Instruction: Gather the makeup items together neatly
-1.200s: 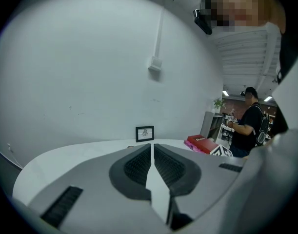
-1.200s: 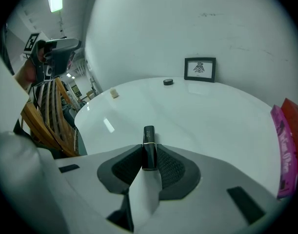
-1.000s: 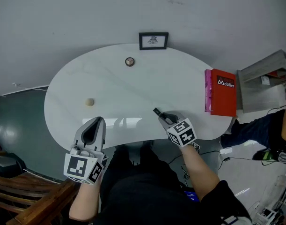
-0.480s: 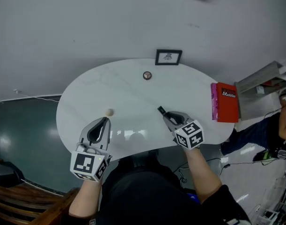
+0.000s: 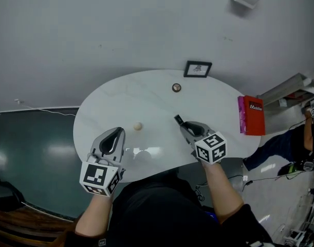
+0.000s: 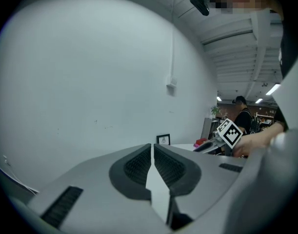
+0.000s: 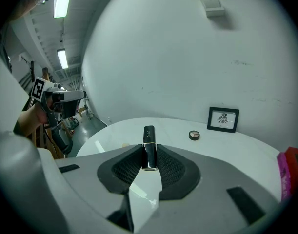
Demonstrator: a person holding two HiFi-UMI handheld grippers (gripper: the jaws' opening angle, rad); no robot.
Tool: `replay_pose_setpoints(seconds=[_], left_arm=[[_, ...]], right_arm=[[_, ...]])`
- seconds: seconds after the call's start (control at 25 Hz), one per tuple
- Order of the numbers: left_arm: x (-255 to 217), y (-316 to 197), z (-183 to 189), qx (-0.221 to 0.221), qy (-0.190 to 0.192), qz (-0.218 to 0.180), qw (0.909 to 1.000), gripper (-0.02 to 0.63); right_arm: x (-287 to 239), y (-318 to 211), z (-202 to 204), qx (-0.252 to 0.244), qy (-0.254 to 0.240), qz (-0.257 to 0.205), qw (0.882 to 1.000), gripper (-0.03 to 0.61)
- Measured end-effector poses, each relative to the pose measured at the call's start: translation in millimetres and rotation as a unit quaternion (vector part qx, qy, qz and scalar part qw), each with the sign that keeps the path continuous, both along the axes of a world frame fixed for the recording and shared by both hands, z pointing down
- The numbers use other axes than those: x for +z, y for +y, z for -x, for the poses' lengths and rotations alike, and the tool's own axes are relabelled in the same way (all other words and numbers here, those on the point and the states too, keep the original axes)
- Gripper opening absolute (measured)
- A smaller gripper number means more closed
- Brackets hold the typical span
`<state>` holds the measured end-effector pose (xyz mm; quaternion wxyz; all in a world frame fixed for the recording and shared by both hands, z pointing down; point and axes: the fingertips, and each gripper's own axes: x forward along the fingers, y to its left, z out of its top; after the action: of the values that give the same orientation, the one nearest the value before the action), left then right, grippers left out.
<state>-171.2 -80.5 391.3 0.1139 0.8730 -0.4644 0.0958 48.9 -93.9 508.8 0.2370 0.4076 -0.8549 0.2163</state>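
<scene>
Lipstick (image 7: pixel 149 149): black tube, clamped by its near end between the pads of the right gripper (image 7: pixel 149 159), with the far end projecting past the jaw tips. It is carried above the near right part of the table (image 5: pixel 146 99), close to the front edge. The end grip is judged to leave most of the tube free, so that it can be laid beside another item without the pads striking that item. Compact (image 5: pixel 176 87): small and round, lying at the back of the table, near the frame (image 5: pixel 198 69) and well apart from the lipstick. Beige ball (image 5: pixel 137 126): small, pale, possibly a sponge, lying left of centre on the table, between the two grippers and nearer the left gripper (image 5: pixel 117 133). The three items are spread across the table, so the gathering is judged not yet done; the lipstick is judged to be on its way to a place beside one of the others, though which one cannot be told. Left gripper: jaws closed together with nothing between them, held over the near left edge of the table. It is judged to be idle, kept clear of the right gripper's path. Frame: small, dark-edged, standing upright against the wall at the table's far rim. Book (image 5: pixel 252 116): red, with a pink edge, lying at the far right end of the table. Frame and book are not makeup and are judged to be outside the task.
</scene>
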Motion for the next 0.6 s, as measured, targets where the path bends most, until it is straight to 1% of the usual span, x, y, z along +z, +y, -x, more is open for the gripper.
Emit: replay_pose_setpoints(seconds=[0.24,0.36,0.6], left_arm=[[5.7,1.4,26.1,0.007,0.008,0.004,0.9999,0.028],[8.2,0.9,27.9,0.009,0.016,0.011,0.9998,0.028],[20.1,-8.1,23.1,0.011,0.015,0.023,0.9996,0.028]], right_arm=[[4.9,4.0,41.3,0.002,-0.009,0.015,1.000,0.103],[11.2,4.8,57.2,-0.002,-0.014,0.028,1.000,0.101],[39.2,-3.5,83.2,-0.021,-0.013,0.051,0.998,0.103]])
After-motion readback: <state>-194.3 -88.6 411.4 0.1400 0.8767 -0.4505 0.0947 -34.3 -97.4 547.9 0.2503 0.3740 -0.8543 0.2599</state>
